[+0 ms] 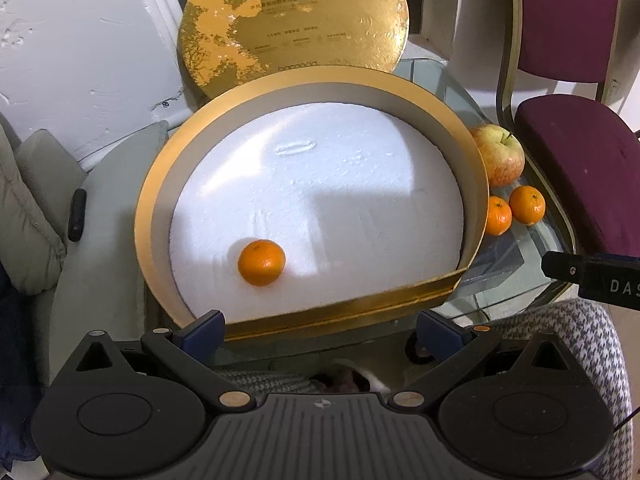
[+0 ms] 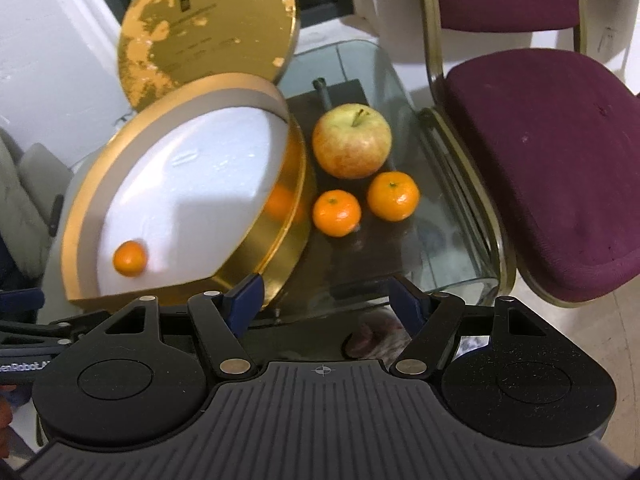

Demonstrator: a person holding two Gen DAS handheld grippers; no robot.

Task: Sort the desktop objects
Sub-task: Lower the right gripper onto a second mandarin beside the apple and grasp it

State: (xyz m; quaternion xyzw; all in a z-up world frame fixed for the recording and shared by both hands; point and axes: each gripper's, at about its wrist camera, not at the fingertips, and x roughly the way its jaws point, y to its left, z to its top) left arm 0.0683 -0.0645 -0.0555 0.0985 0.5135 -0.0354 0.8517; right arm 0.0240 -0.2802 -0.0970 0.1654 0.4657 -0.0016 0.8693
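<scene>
A gold half-round box (image 1: pixel 148 216) (image 2: pixel 280 248) with a white foam floor sits on the glass table. One mandarin (image 1: pixel 261 262) (image 2: pixel 129 258) lies inside it near the front left. To the right of the box, on the glass, stand an apple (image 1: pixel 499 154) (image 2: pixel 351 140) and two mandarins (image 1: pixel 527 205) (image 1: pixel 497 215) (image 2: pixel 393 196) (image 2: pixel 337 213). My left gripper (image 1: pixel 320 330) is open just before the box's straight front wall, nothing between its fingers. My right gripper (image 2: pixel 326 300) is open too, at the box's right corner, short of the loose mandarins.
The round gold lid (image 1: pixel 292 20) (image 2: pixel 208 28) leans upright behind the box against a white wall. A maroon chair (image 2: pixel 540 160) (image 1: pixel 580 152) stands close to the table's right edge. A grey cushion (image 1: pixel 36 200) and a black stick-shaped object (image 1: pixel 77 216) lie at the left. The glass table (image 2: pixel 440 240) ends near both grippers.
</scene>
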